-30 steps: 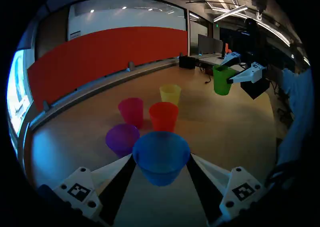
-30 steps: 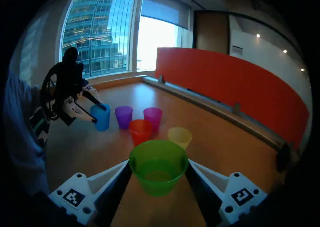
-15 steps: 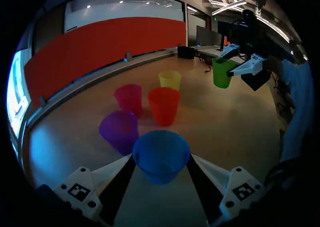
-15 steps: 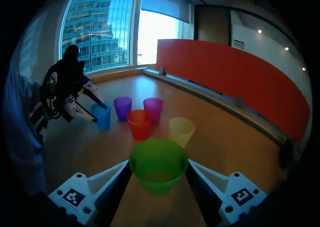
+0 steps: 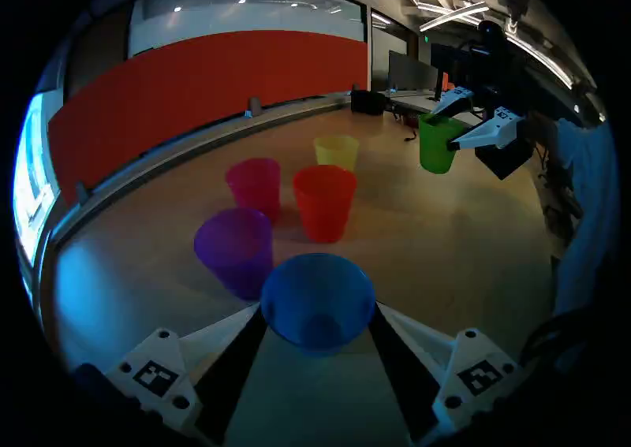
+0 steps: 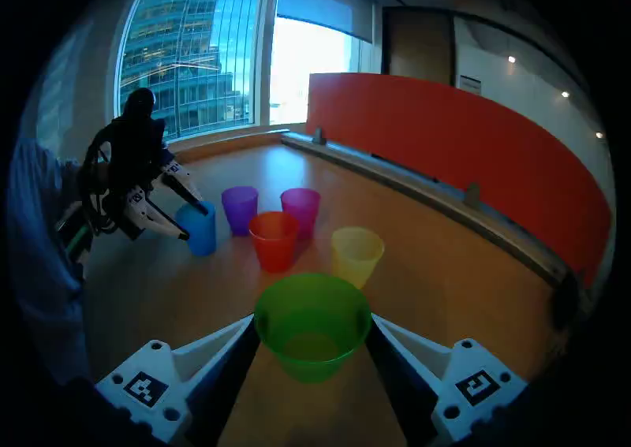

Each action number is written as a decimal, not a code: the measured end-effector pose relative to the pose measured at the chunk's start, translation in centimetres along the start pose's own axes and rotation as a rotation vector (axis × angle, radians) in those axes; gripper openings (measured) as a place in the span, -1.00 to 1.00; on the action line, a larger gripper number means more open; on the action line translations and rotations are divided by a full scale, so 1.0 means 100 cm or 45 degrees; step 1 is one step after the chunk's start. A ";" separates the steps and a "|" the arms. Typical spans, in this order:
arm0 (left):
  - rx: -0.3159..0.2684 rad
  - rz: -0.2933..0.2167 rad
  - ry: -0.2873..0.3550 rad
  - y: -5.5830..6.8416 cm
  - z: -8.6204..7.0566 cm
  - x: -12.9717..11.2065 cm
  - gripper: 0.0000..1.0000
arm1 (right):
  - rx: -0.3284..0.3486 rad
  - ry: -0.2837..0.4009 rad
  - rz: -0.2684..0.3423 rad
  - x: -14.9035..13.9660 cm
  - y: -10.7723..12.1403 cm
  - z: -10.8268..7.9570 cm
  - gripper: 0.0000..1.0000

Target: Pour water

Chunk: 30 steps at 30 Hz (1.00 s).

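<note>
**Two cups gripped upright, pour not yet begun**

We show the left gripper (image 5: 317,321) clamped on the blue cup (image 5: 318,293), one finger on each side wall. The right gripper (image 6: 313,330) is clamped likewise on the green cup (image 6: 312,321). Both cups are upright with mouths up, which we judge keeps any contents in until tipping starts. We cannot tell whether either cup holds water, though a pale disc shows at the green cup's bottom.

In the left gripper view the green cup hangs at 2 o'clock, well apart from the blue cup and apparently raised off the table (image 5: 442,242).

Four cups stand on the table between the held pair:
- The purple cup (image 5: 234,250) is just beside the blue cup, at its 10 o'clock.
- The orange cup (image 5: 324,201) is at its 12 o'clock.
- The pink cup (image 5: 254,187) is at its 11 o'clock, behind the purple cup.
- The yellow cup (image 5: 337,151) is farthest, behind the orange cup.

We judge that the next move must bring one held cup over another cup's mouth. The side grip leaves each rim free for this. The thin walls may flex, so a slip while tipping is the likely risk.
</note>
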<state>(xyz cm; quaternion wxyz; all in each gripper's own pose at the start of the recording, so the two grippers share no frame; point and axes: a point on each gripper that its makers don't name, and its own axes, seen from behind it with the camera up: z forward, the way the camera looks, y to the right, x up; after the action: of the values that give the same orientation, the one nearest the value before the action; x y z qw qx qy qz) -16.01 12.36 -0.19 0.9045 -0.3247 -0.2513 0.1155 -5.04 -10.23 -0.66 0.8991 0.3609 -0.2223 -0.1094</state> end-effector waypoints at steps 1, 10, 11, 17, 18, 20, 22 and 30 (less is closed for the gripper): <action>0.001 0.001 -0.005 0.000 0.000 -0.002 0.74 | 0.001 -0.001 0.000 -0.001 -0.001 0.000 0.82; 0.027 0.028 -0.047 -0.001 0.001 -0.011 0.93 | 0.006 -0.012 -0.006 -0.005 -0.005 0.003 0.81; 0.034 0.027 -0.053 -0.003 0.000 -0.012 0.99 | 0.007 -0.013 -0.007 -0.006 -0.006 0.004 0.82; 0.045 0.015 -0.060 -0.006 -0.007 -0.014 0.99 | 0.016 -0.033 -0.004 -0.015 -0.011 0.010 0.81; 0.046 0.012 -0.059 -0.006 -0.009 -0.014 0.99 | 0.017 -0.038 -0.003 -0.016 -0.012 0.012 0.81; 0.049 0.007 -0.058 -0.006 -0.011 -0.015 1.00 | 0.019 -0.048 -0.001 -0.021 -0.013 0.015 0.82; 0.054 0.005 -0.057 -0.006 -0.013 -0.016 1.00 | 0.020 -0.056 0.003 -0.024 -0.014 0.018 0.82; 0.078 0.010 -0.039 -0.006 -0.025 -0.019 1.00 | 0.034 -0.083 0.015 -0.035 -0.020 0.031 0.82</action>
<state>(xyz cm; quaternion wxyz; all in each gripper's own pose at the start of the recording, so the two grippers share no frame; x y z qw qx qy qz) -16.31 9.87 -2.18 0.9095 -0.2962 -0.2602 0.1316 -9.64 -12.28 -1.25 0.8870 0.3679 -0.2550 -0.1130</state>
